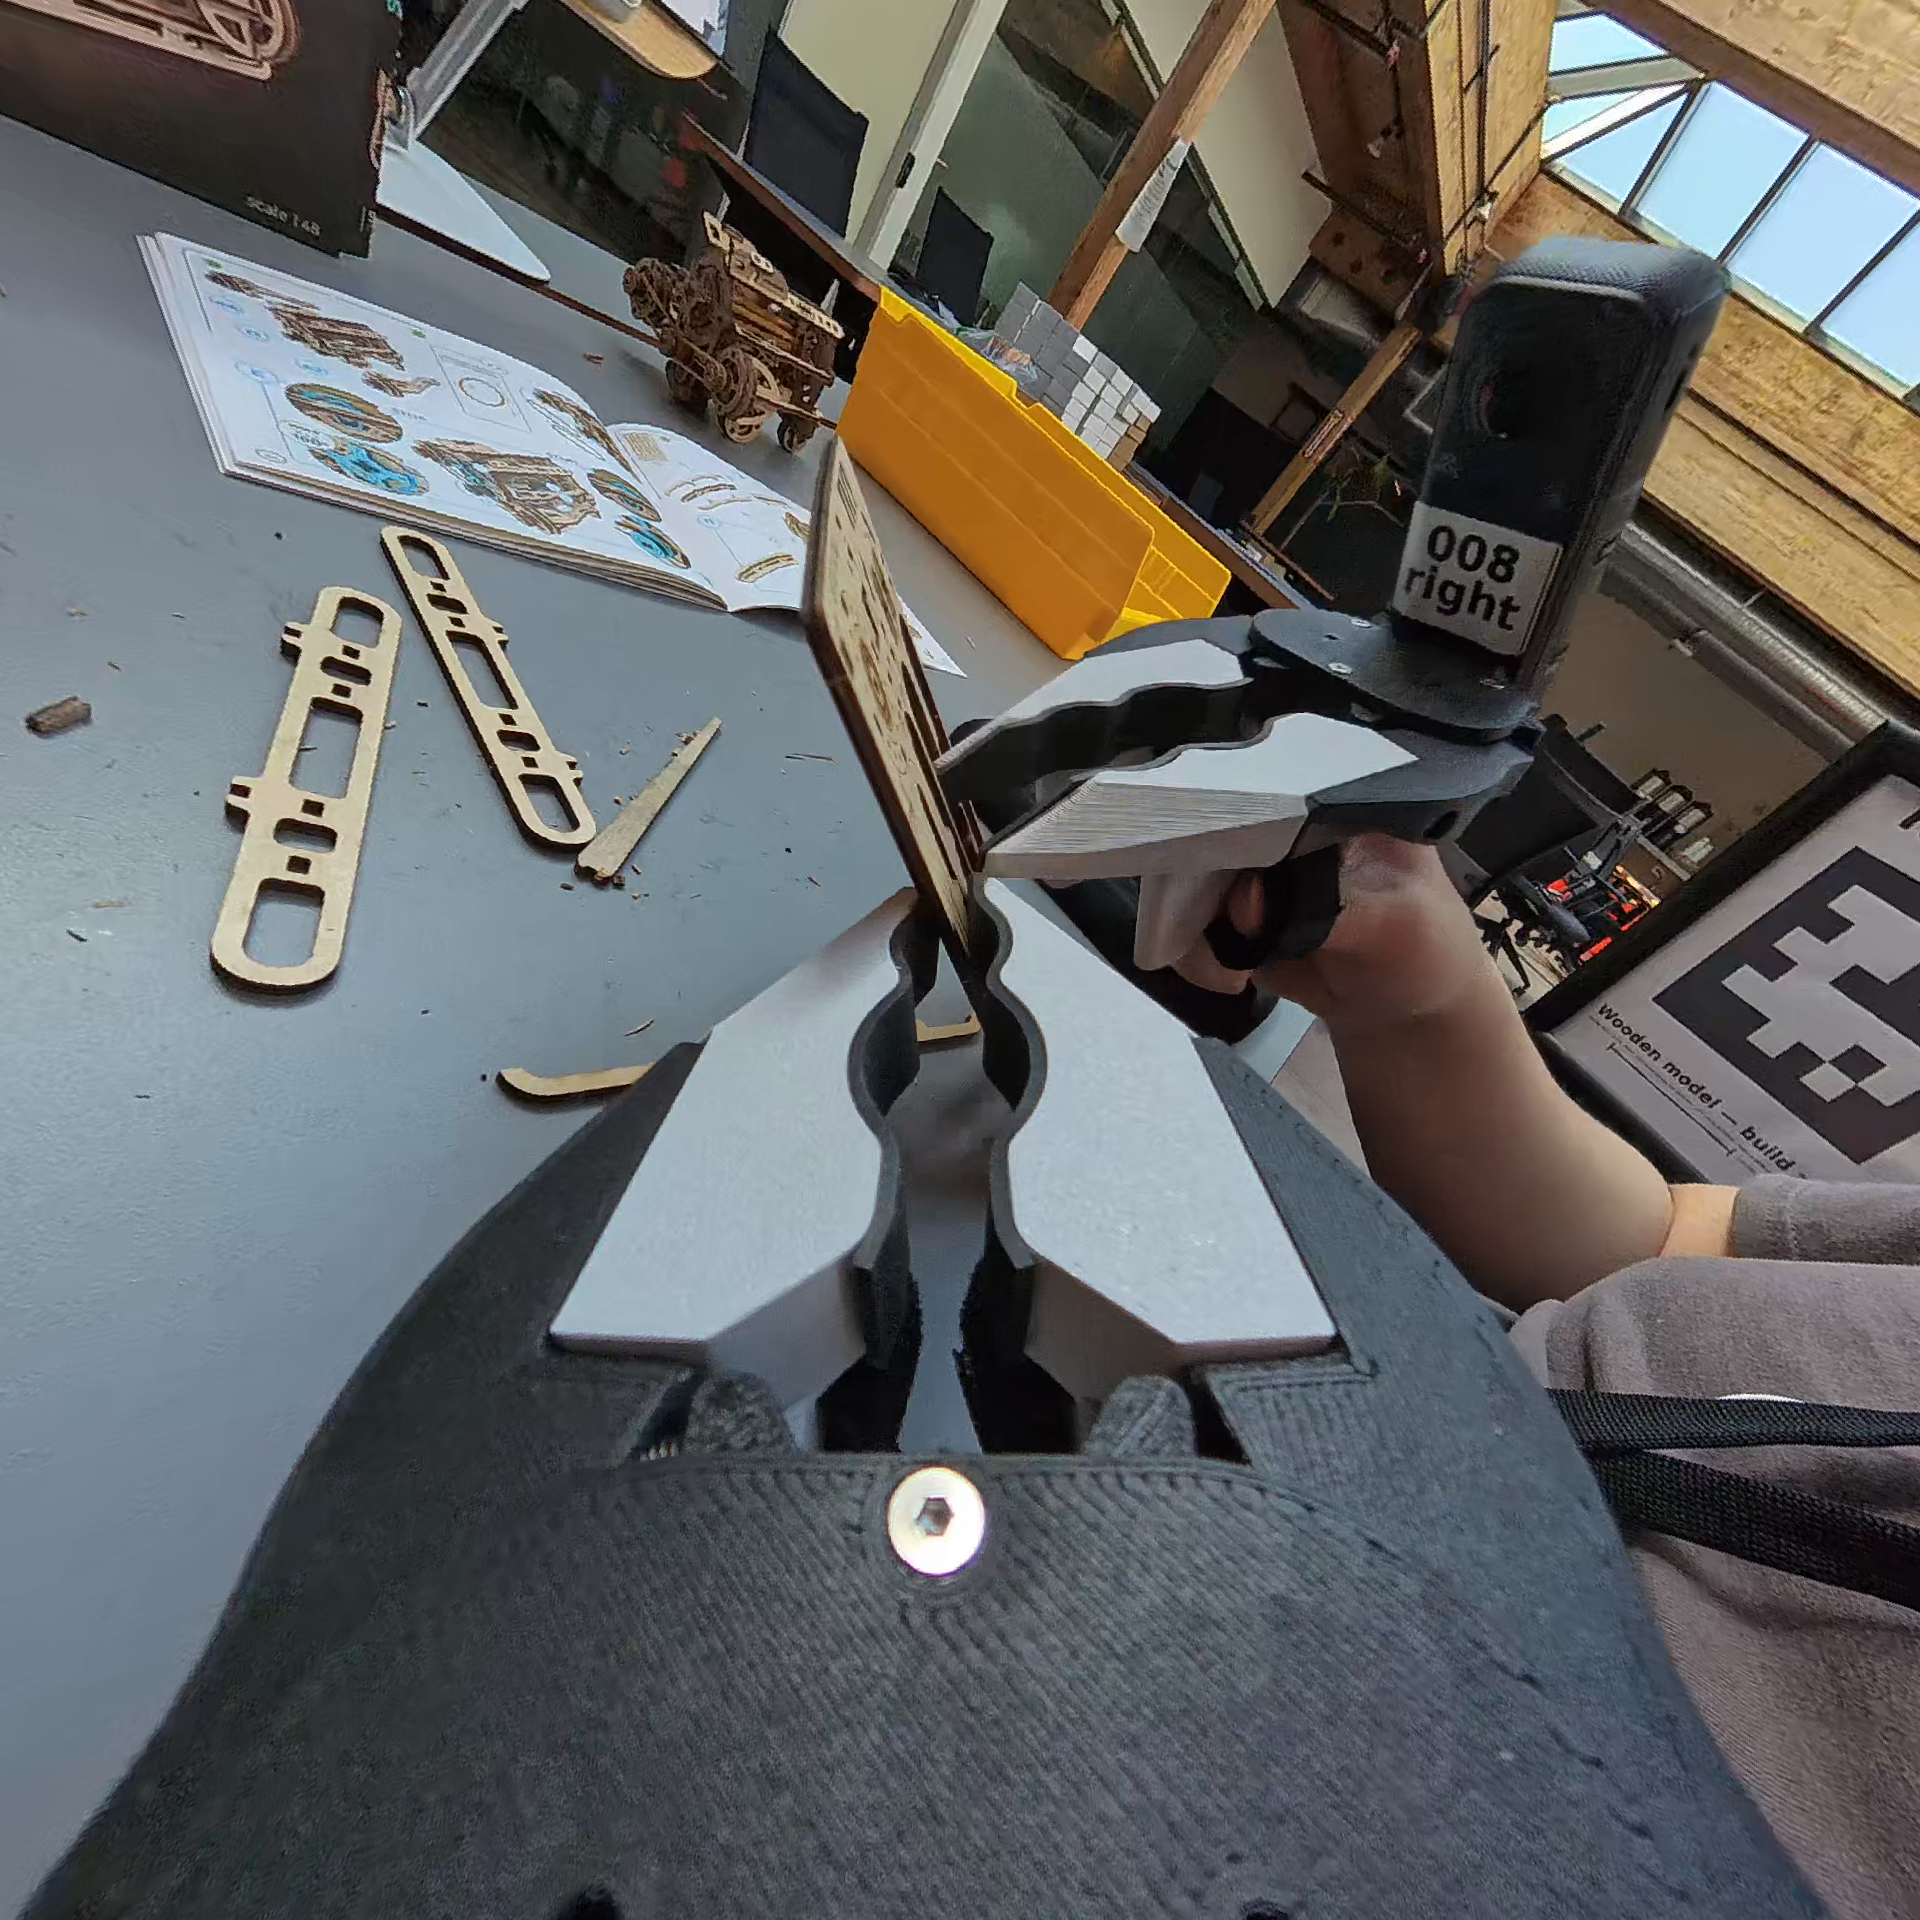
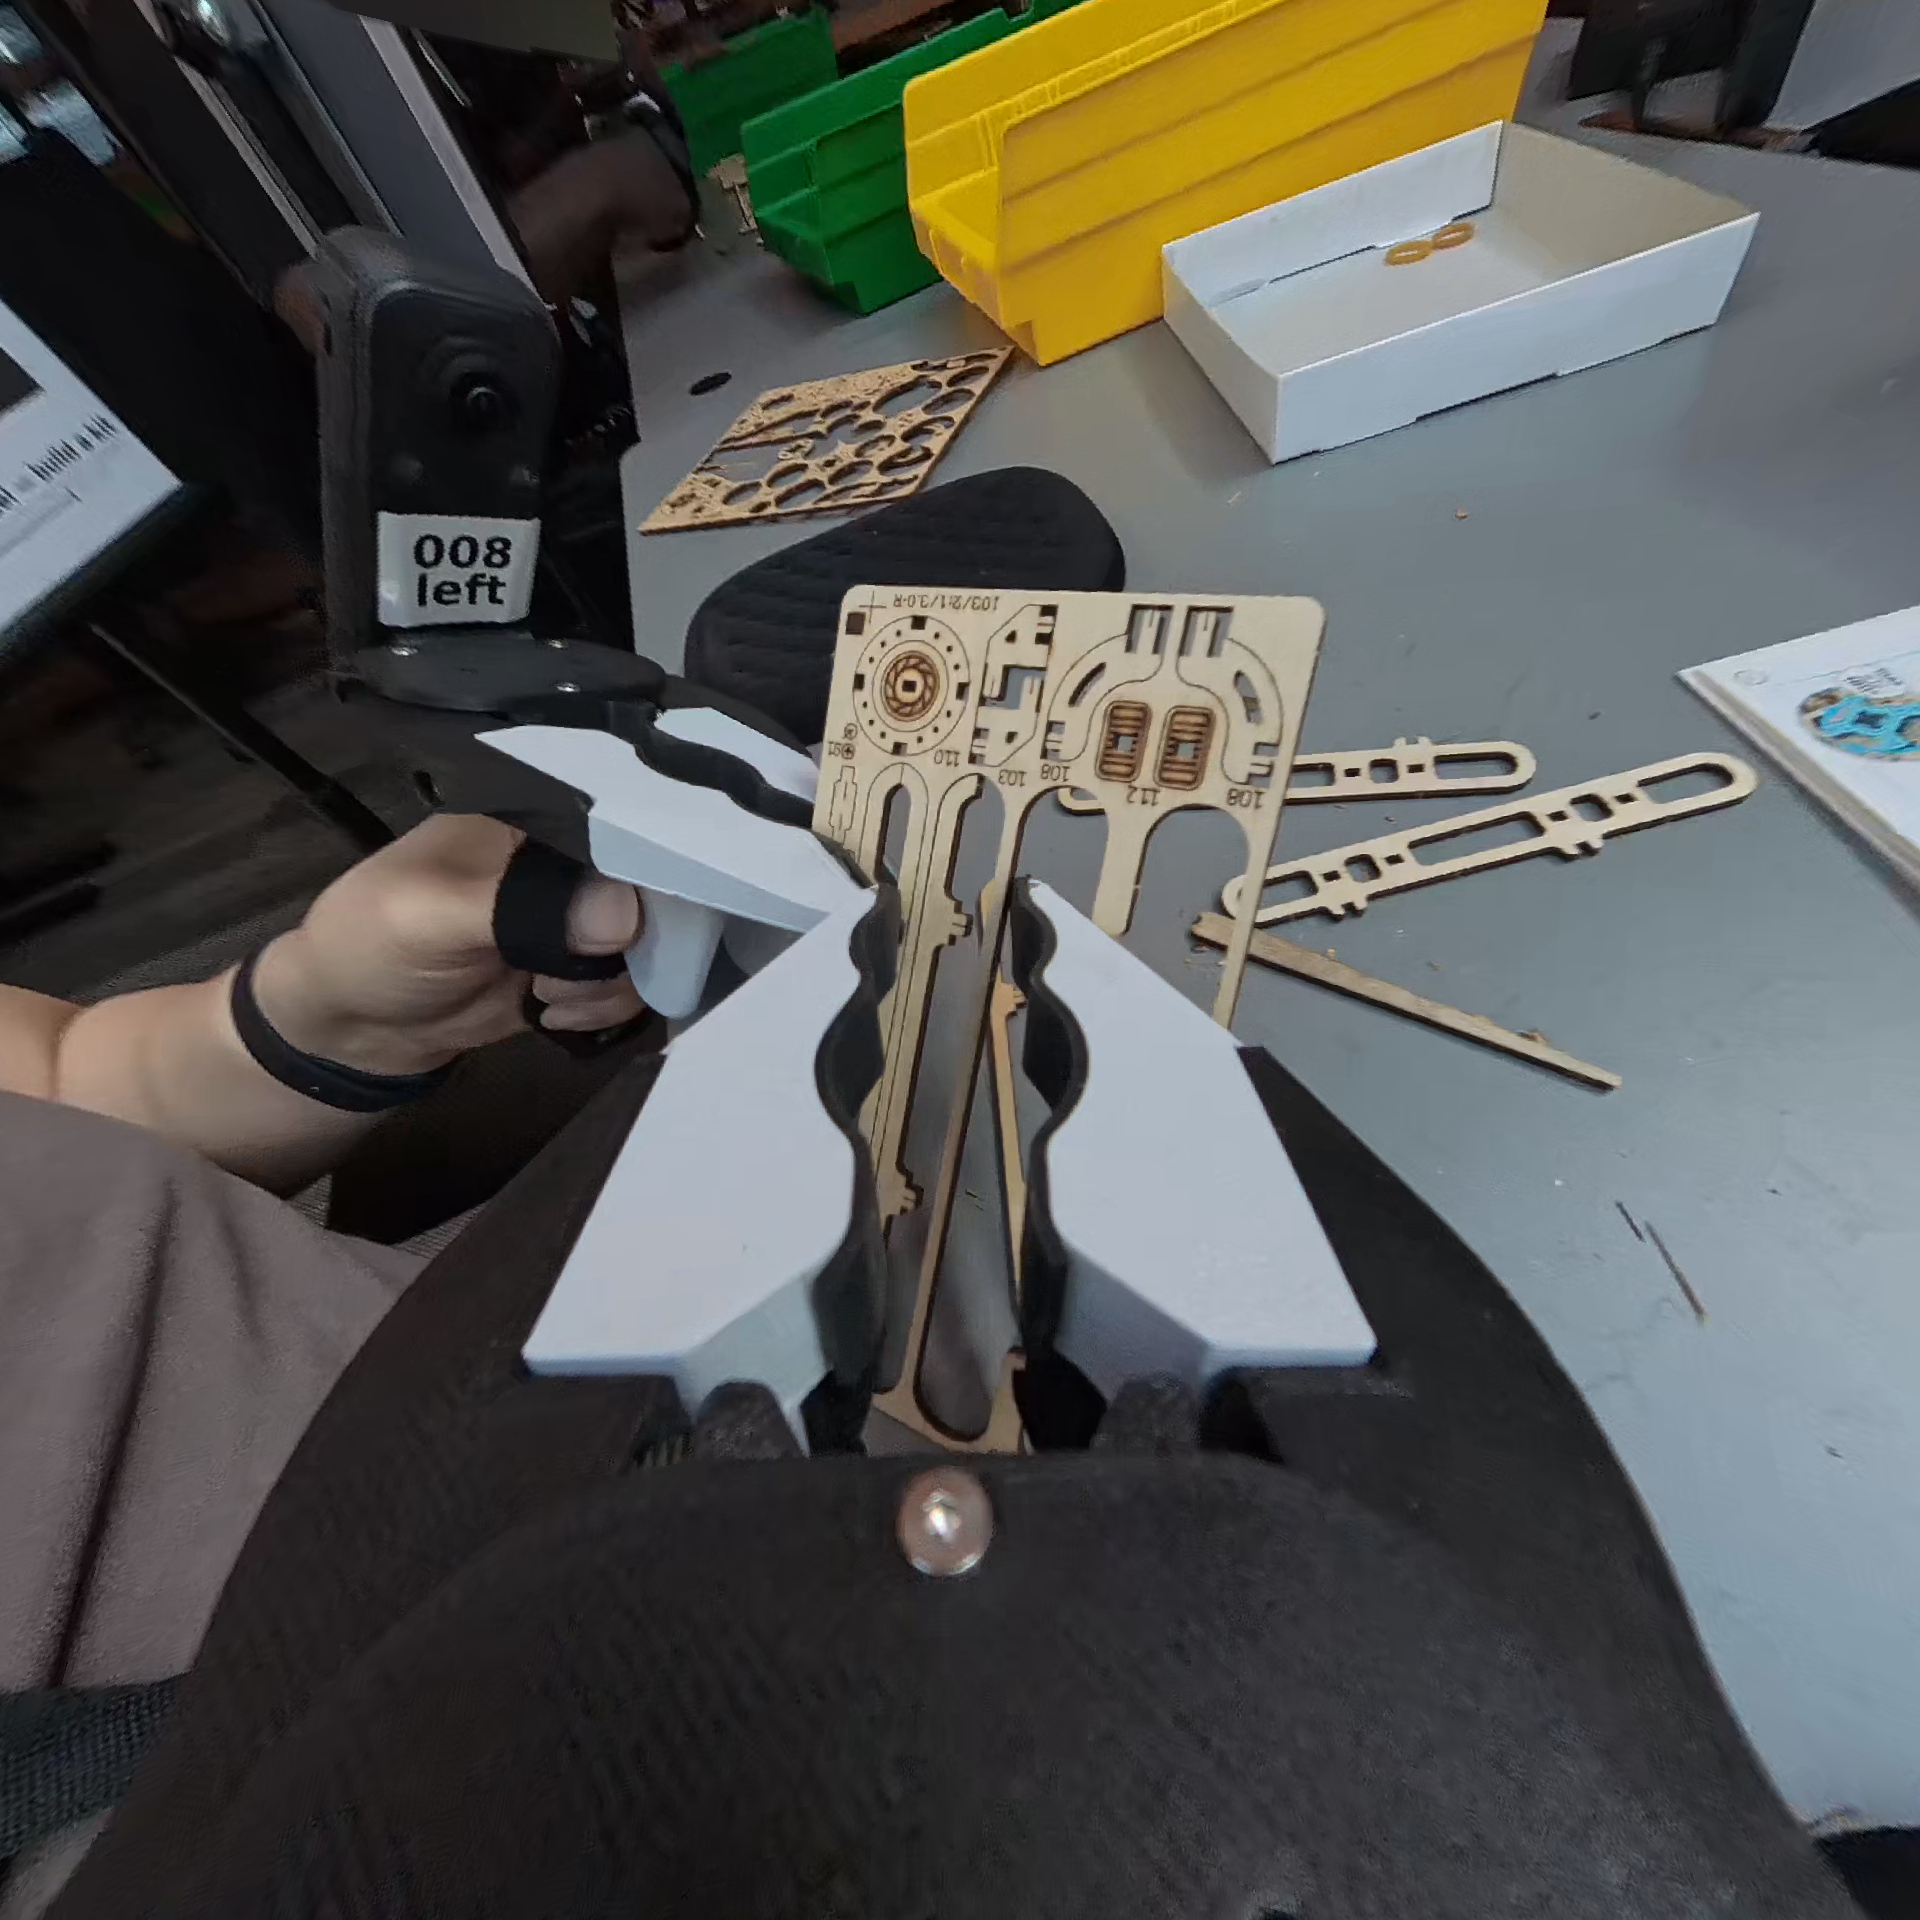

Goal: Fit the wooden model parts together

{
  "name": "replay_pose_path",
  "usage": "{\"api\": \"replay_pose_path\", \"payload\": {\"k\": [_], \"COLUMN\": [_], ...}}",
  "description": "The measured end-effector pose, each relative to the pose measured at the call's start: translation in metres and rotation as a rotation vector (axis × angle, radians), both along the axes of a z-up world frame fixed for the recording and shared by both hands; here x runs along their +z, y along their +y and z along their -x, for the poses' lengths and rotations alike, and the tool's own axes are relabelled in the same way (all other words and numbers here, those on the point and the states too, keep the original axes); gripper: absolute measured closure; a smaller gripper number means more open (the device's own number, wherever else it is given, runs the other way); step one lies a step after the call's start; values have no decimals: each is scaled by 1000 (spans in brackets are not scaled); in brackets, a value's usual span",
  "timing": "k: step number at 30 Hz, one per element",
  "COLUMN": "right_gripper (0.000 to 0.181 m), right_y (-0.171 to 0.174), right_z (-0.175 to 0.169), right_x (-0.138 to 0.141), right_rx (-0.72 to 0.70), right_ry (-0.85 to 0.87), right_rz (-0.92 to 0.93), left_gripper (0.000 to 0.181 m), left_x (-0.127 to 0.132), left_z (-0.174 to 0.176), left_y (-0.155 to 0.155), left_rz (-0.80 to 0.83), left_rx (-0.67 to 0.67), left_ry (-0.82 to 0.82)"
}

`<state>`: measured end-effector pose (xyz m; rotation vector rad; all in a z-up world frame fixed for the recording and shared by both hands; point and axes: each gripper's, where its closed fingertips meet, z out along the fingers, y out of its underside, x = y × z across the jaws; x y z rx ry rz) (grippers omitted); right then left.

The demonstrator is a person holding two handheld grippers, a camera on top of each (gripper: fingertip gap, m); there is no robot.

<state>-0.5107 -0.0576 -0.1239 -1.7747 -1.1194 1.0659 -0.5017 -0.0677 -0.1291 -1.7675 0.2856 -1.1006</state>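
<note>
A thin wooden parts sheet (image 2: 1091, 707) with laser-cut pieces stands upright between both grippers; in the left wrist view it shows nearly edge-on (image 1: 878, 644). My left gripper (image 1: 948, 920) is shut on the sheet's lower edge and enters the right wrist view from the left (image 2: 842, 842). My right gripper (image 2: 954, 904) has its jaws a narrow gap apart at the sheet's face, around a long strip; whether it pinches is unclear. It enters the left wrist view from the right (image 1: 964, 812). Two loose long slotted parts (image 1: 301, 790) (image 1: 483, 686) lie on the grey table (image 1: 156, 1143).
A wood sliver (image 1: 649, 800) and a curved offcut (image 1: 571, 1081) lie near the parts. An open instruction booklet (image 1: 416, 416), a built wooden model (image 1: 738, 332), a yellow bin (image 2: 1195, 156), green bins (image 2: 831, 177), a white box (image 2: 1455, 343) and a spent sheet (image 2: 831, 436) stand farther back. Left and right tips are no more than a few centimetres apart.
</note>
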Motion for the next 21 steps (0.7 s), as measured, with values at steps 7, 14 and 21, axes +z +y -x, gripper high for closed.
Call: {"api": "replay_pose_path", "payload": {"k": [7, 14, 21], "right_gripper": [161, 165, 173], "right_y": [1, 0, 2], "right_z": [-7, 4, 5], "right_x": [2, -6, -5], "right_rx": [18, 25, 17], "right_ry": [-9, -27, 68], "right_rz": [76, 75, 188], "left_gripper": [179, 178, 178], "left_x": [2, 1, 2], "left_z": [12, 9, 9], "left_y": [3, 2, 1], "left_rz": [-17, -35, -41], "left_rx": [39, 32, 28], "left_ry": [3, 31, 28]}}
